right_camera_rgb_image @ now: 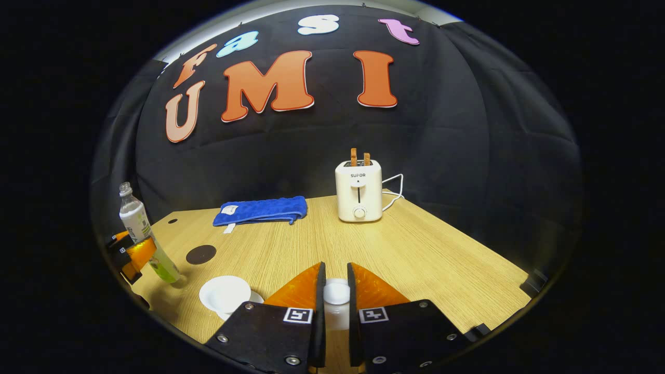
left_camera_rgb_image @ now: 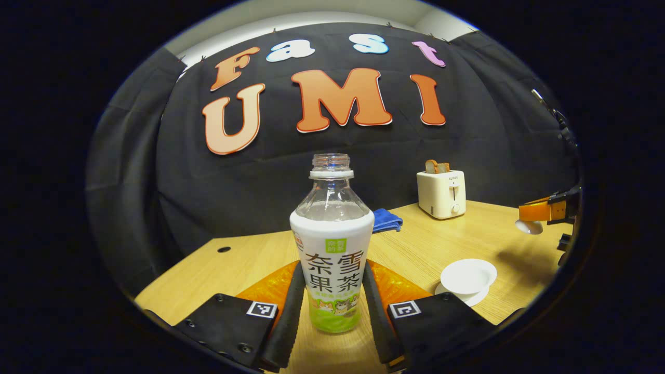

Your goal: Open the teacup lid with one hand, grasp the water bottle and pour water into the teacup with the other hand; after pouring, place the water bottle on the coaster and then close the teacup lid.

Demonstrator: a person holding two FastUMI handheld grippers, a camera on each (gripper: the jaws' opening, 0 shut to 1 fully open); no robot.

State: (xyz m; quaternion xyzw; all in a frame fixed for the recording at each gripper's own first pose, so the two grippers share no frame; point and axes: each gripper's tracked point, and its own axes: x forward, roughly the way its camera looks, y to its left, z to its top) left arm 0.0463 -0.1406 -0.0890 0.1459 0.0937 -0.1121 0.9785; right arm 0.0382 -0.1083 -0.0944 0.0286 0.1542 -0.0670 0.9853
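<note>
One capless, upright water bottle (left_camera_rgb_image: 331,244) between tongs (left_camera_rgb_image: 331,311)

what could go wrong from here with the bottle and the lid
The water bottle is uncapped and held low on its body by the left gripper, so tilting too fast may splash past the teacup. The right gripper pinches the lid by its small knob; it may slip.

A clear glossy plastic water bottle (left_camera_rgb_image: 331,244) wears a smooth white printed sleeve. The pale wood-grain table (right_camera_rgb_image: 426,254) looks matt; the folded blue cloth (right_camera_rgb_image: 262,210) looks nubbly.
</note>
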